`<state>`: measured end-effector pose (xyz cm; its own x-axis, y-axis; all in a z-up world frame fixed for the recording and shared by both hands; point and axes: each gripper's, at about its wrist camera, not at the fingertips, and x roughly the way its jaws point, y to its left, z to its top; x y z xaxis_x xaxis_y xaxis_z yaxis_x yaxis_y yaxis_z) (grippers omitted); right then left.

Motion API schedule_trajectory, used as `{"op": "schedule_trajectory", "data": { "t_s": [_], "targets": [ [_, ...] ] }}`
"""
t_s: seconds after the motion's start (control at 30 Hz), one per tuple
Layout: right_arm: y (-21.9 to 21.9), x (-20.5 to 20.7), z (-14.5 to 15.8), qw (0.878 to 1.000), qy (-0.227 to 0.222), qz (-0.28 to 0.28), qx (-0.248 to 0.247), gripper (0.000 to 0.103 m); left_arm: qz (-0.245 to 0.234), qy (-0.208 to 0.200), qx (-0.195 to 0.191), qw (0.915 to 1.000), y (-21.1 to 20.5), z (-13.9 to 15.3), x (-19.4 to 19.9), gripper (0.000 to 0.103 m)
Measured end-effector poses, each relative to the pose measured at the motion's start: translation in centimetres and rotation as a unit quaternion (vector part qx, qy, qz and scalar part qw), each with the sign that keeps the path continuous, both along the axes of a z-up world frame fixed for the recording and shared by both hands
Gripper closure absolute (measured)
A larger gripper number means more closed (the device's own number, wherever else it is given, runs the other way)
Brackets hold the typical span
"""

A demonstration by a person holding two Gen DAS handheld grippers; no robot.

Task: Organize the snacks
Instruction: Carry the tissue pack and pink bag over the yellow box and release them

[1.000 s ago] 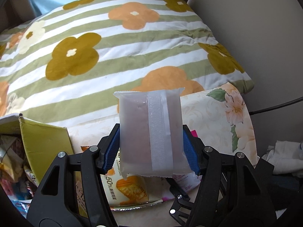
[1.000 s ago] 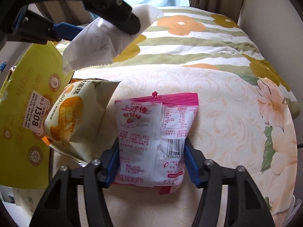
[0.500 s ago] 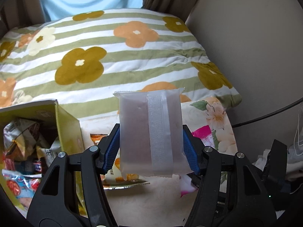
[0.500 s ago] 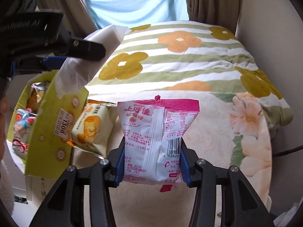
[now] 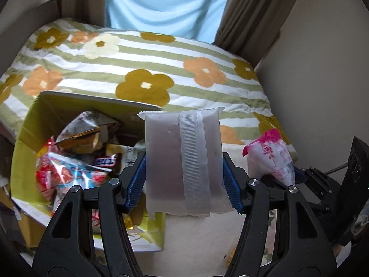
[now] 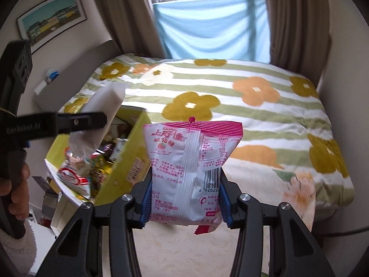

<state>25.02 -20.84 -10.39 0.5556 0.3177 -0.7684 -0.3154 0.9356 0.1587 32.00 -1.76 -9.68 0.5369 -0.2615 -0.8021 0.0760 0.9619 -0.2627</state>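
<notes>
The left tool (image 5: 184, 180) is gripping a frosted white packet (image 5: 182, 161) across its width, the blue pads pressing on both side edges, and the packet is hanging just beside and above the near-right corner of the yellow-green box (image 5: 147, 237), which serves as the landmark here. The right tool (image 6: 184, 198) is pinching a pink and white snack bag (image 6: 191, 173), its jaws having just been closing a little on the bag between them, and that bag is sitting in the air to the right of the box, over the bed (image 6: 184, 249). The risks, as I am judging them: both packs are soft and air-filled, so a narrow side pinch is likely letting them pivot or slip; the two tools are working close together beside the box, so they are risking a knock; and the box is looking crowded with wrappers, so a dropped pack may be sliding off the heap or catching the raised flap (image 5: 96, 101) on the box's far side. Readable writing: the pink bag is showing "Oishi", large Chinese characters, a strawberry picture, a nutrition table and a barcode starting 6 92626; a dark bar inside the box is looking like a Snickers (image 5: 106, 161); the left tool's arm is reading "GenRobot.AI" (image 6: 23, 127). Beyond the box, the flowered striped quilt (image 6: 230, 97) is running toward the curtained window.
</notes>
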Motion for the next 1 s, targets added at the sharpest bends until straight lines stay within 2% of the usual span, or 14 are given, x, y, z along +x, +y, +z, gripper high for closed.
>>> {"op": "schedule_trajectory", "data": {
  "t_s": [0.2, 0.33, 0.6, 0.83, 0.87, 0.9, 0.93, 1.0],
  "targets": [
    [6.0, 0.8, 1.9, 0.999, -0.025, 0.037, 0.009, 0.059, 0.031, -0.005, 0.007, 0.9995, 6.9, 0.5, -0.6, 0.045],
    [10.5, 1.4, 2.3, 0.998, -0.025, 0.046, 0.022, 0.059, 0.037, -0.002, 0.016, 0.9992, 11.8, 0.4, -0.3, 0.045],
    [17.5, 3.1, -0.3, 0.999, 0.003, 0.044, 0.019, 0.059, 0.035, 0.018, 0.024, 0.9990, 19.2, -2.1, 2.1, 0.045],
    [19.5, 4.2, -2.5, 0.999, 0.033, -0.001, 0.011, 0.059, -0.002, 0.047, 0.034, 0.9983, 21.6, -5.3, 5.0, 0.044],
    [19.7, 4.2, -2.6, 0.999, 0.035, -0.006, 0.007, 0.059, -0.006, 0.046, 0.039, 0.9982, 21.7, -5.5, 5.1, 0.042],
    [19.8, 4.1, -2.7, 0.999, 0.036, -0.012, 0.004, 0.059, -0.014, 0.040, 0.040, 0.9983, 21.6, -5.6, 5.2, 0.036],
    [19.8, 4.1, -2.8, 0.999, 0.038, -0.016, 0.002, 0.059, -0.019, 0.034, 0.041, 0.9984, 21.6, -5.4, 5.1, 0.022],
    [19.8, 4.0, -3.0, 0.999, 0.043, -0.026, -0.002, 0.059, -0.022, 0.016, 0.053, 0.9982, 21.6, -5.0, 4.9, 0.007]
  ]
}}
